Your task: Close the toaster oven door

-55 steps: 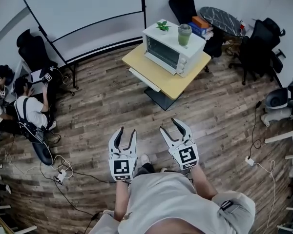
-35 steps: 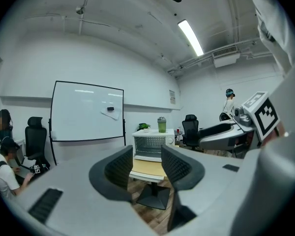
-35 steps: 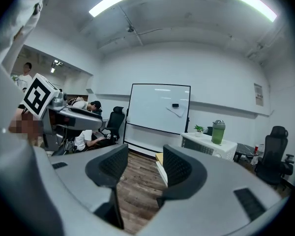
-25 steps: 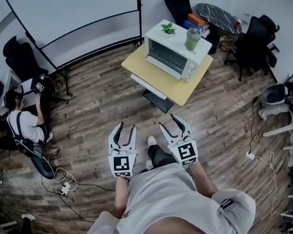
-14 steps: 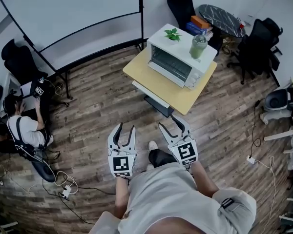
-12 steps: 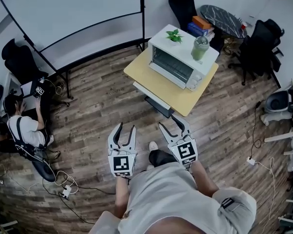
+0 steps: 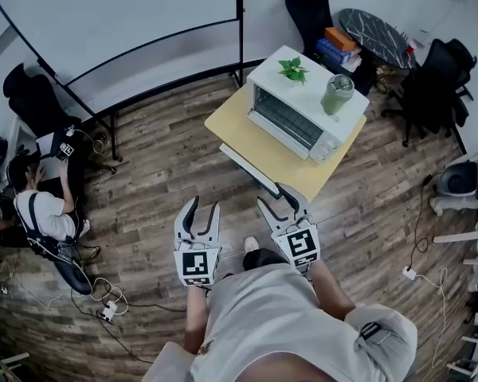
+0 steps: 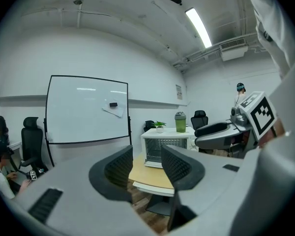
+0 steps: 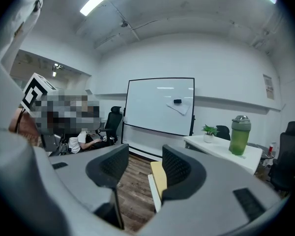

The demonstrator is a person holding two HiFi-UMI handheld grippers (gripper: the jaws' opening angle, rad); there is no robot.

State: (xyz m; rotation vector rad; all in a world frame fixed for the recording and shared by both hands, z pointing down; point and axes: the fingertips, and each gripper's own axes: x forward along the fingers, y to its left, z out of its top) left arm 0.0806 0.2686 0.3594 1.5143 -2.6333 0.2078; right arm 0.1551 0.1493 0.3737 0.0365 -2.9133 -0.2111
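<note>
Left gripper [image 7: 205,206] and right gripper [image 7: 273,196] empty, jaws apart, apparently short of toaster oven [image 7: 301,119].

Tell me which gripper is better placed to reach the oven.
Right. The oven stands ahead and to the right. The right gripper hangs close to the table's near edge, and the left gripper is farther off. Both have jaws apart and empty.

Wood-plank floor [image 7: 159,173] spread beneath the left hand-held gripper [image 7: 204,207]. Far ahead and to its left stood a whiteboard [image 7: 119,14] on a black frame against a white wall [image 7: 263,14], with a black office chair [image 7: 32,90] at its left end. Ahead to the right were a dark round table [image 7: 374,26] and another black chair [image 7: 434,86]. A strip light [image 8: 199,27] glowed on the ceiling.
</note>
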